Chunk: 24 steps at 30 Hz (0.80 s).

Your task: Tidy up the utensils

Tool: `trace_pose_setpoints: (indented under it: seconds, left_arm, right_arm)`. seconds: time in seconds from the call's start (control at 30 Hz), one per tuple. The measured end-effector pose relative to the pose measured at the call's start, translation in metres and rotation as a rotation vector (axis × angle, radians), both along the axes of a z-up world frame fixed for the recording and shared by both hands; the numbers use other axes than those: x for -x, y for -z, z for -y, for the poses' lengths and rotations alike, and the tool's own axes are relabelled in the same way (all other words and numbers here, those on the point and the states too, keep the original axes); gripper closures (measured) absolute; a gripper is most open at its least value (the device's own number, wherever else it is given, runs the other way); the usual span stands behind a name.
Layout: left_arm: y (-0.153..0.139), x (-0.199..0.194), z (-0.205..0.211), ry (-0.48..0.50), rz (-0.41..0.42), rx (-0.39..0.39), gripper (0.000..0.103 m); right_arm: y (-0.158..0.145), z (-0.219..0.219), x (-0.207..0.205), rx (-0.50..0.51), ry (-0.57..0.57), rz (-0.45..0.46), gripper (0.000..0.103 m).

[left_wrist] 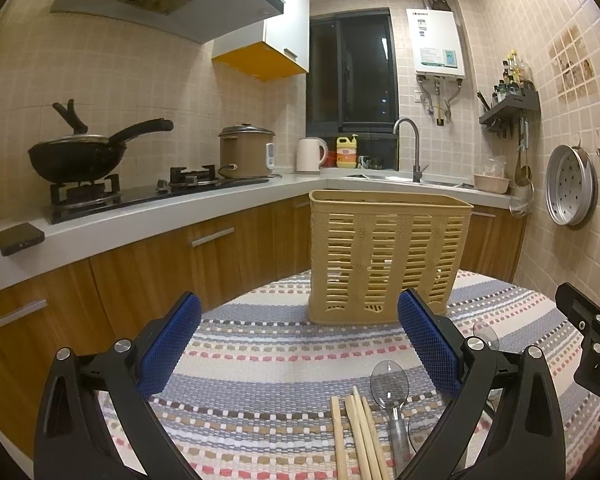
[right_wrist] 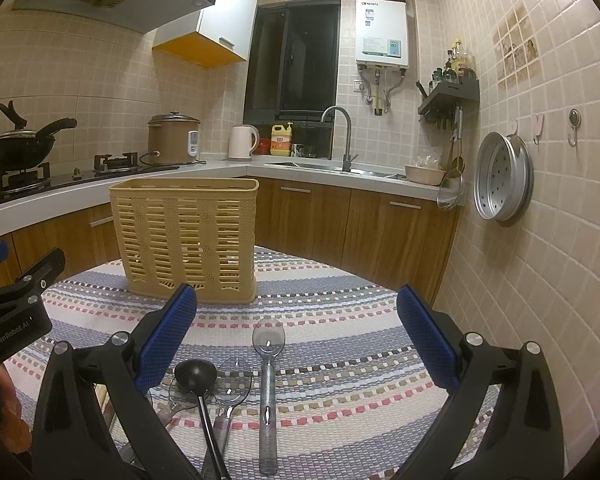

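A tan slotted utensil basket (left_wrist: 388,256) stands upright at the far side of a striped woven cloth (left_wrist: 268,360); it also shows in the right wrist view (right_wrist: 186,240). Several wooden chopsticks (left_wrist: 358,436) and a clear plastic spoon (left_wrist: 392,396) lie on the cloth below my left gripper (left_wrist: 300,340), which is open and empty. In the right wrist view, a clear spoon (right_wrist: 269,380), a black ladle (right_wrist: 198,380) and more clear spoons (right_wrist: 232,392) lie below my right gripper (right_wrist: 296,336), also open and empty.
A kitchen counter (left_wrist: 148,208) with a wok (left_wrist: 80,156), stove, rice cooker (left_wrist: 246,150), kettle and sink (right_wrist: 340,166) runs behind the table. A tiled wall with a hanging steamer tray (right_wrist: 502,176) stands to the right. The other gripper's body shows at each frame's edge.
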<state>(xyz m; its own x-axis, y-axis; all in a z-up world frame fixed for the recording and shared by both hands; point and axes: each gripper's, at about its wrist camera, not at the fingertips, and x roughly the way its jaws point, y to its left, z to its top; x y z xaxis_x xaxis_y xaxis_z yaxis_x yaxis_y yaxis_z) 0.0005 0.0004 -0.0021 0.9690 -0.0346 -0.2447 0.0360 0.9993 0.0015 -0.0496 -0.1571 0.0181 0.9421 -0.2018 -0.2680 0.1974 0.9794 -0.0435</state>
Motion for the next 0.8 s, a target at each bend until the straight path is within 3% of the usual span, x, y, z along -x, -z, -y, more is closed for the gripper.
trace_pose_setpoints:
  seconds: [0.8]
  left_arm:
    - [-0.0005,0.0002,0.0007,-0.007,0.005,-0.008,0.008]
  right_arm:
    - [-0.001,-0.0032,0.001,0.011,0.001,0.001,0.008]
